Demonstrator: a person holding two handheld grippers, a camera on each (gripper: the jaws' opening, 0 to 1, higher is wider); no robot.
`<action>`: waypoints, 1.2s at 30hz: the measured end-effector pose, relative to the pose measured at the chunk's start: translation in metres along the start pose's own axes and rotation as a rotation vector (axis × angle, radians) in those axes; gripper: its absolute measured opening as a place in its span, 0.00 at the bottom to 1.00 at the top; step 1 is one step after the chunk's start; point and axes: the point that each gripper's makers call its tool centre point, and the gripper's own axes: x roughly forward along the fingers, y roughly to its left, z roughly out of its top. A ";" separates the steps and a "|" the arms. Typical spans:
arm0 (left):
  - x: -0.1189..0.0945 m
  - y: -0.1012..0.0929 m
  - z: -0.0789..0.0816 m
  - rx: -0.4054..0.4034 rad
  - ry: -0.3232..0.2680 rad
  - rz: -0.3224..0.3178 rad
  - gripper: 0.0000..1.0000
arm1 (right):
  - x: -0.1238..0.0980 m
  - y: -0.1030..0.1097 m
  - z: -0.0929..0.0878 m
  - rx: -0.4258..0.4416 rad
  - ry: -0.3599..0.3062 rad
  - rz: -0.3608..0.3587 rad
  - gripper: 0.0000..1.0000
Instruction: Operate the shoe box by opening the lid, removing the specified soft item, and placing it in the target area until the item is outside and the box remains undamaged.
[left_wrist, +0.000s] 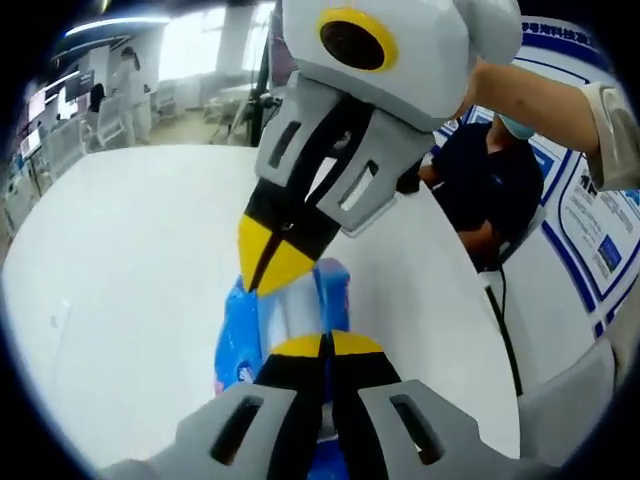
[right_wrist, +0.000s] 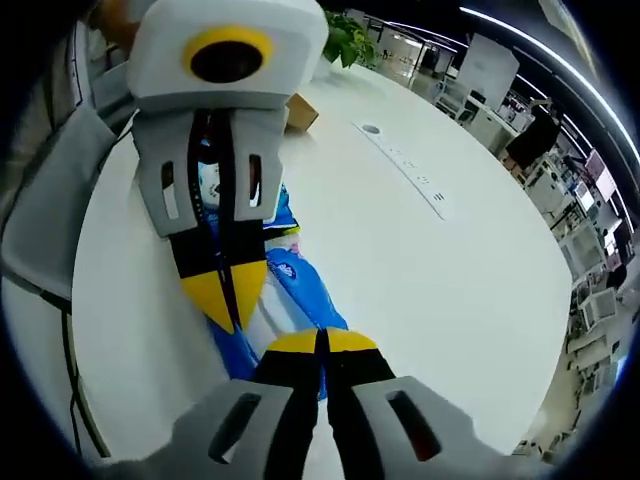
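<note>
A white table carries everything here, and the pack, a soft blue plastic packet with pink and white print, lies flat on it, out in the open on the bare top. In the left gripper view, the left gripper rises from the bottom edge with its yellow-tipped jaws pressed together on the near end of the pack, the plastic bunched right at the tips. The right gripper comes down from above onto the far end of the pack, its yellow tips drawn to a single point and touching the wrapper. Beyond the table's far edge a person in dark clothes sits close to it, and a blue-and-white board stands behind that person. In the right gripper view, the table spreads wide and bare to the right of the pack, which runs lengthwise between the two tools. The right gripper stands at the bottom with jaws closed on the pack's near end; the left gripper reaches in from above, tips together, on the pack's other end. Far across the table from the pack sit a brown box, just past the left gripper's body, a green plant behind it, and a long white power strip.
</note>
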 end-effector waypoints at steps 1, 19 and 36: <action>0.000 0.000 0.000 -0.001 0.000 0.000 0.00 | 0.000 0.000 0.000 0.001 0.001 0.000 0.00; -0.006 0.002 0.000 0.036 0.008 0.019 0.00 | -0.001 -0.004 0.004 -0.013 0.017 -0.021 0.00; -0.037 -0.003 0.009 0.081 0.005 0.073 0.11 | -0.026 0.003 0.027 -0.007 0.003 -0.053 0.07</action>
